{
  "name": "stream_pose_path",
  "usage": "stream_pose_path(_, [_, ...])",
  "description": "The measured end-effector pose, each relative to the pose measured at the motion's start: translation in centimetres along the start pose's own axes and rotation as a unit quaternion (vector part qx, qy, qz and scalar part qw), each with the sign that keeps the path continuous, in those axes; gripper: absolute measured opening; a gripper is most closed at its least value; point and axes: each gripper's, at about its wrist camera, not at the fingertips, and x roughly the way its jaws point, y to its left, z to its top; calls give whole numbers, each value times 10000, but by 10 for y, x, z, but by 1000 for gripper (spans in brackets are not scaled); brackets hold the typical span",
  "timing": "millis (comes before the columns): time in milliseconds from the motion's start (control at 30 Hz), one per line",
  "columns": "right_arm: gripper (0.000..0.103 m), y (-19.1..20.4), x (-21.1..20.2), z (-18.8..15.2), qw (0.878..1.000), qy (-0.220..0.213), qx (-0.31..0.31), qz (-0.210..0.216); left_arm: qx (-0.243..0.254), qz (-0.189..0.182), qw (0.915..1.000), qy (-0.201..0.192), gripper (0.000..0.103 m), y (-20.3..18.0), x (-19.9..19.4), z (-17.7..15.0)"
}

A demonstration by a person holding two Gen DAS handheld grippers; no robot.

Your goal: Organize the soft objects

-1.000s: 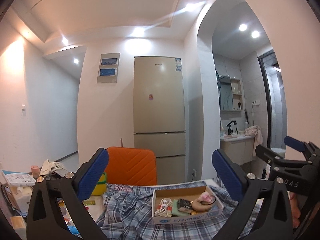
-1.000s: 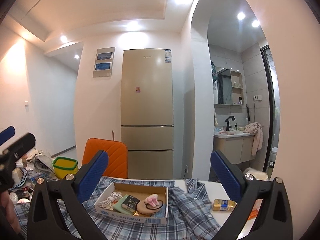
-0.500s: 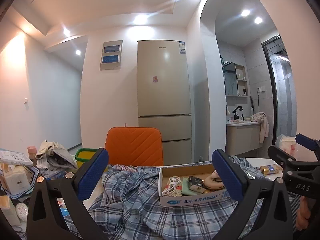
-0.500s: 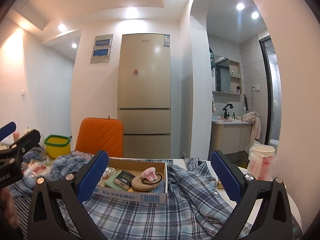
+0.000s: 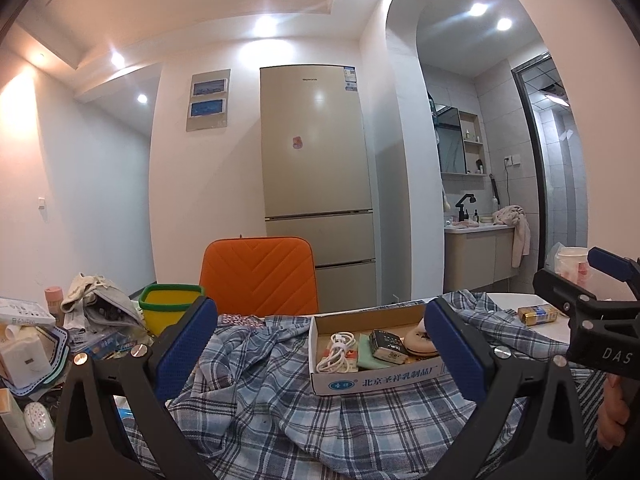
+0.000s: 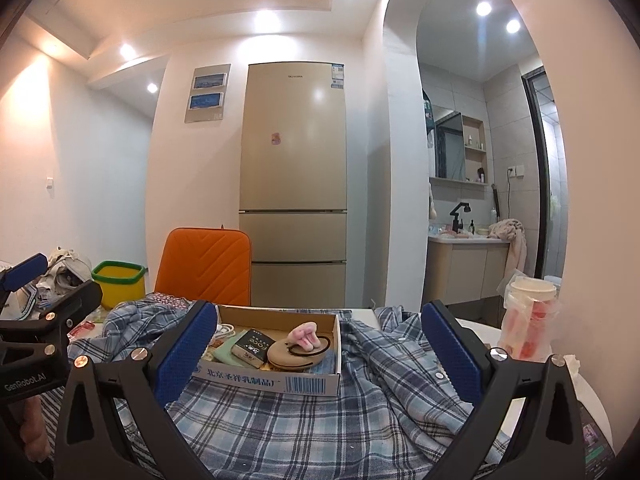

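Note:
A blue plaid shirt point(image 5: 256, 396) lies crumpled across the table; it also shows in the right wrist view point(image 6: 304, 420). A shallow cardboard box point(image 5: 376, 376) sits on it, holding a white cable, a small dark box and a tan round case; in the right wrist view the box point(image 6: 276, 380) also holds a pink plush piece point(image 6: 306, 334). My left gripper point(image 5: 320, 356) is open and empty just above the shirt. My right gripper point(image 6: 316, 354) is open and empty, level with the box.
An orange chair point(image 5: 258, 276) stands behind the table, a fridge point(image 5: 316, 184) beyond it. A yellow bin point(image 5: 170, 306) and a clutter pile point(image 5: 48, 340) lie at left. A plastic cup point(image 6: 528, 320) stands at right, a small can point(image 5: 538, 315) near it.
Both grippers have come down and tilted toward the table: the shirt and box now fill more of the lower view. Both stayed open.

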Motion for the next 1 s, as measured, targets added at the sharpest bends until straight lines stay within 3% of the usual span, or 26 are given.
stream_pose_path(1000, [103,-1,4,0,10000,34,-74,26,-111,137,9998,-77,103,6,-3,1])
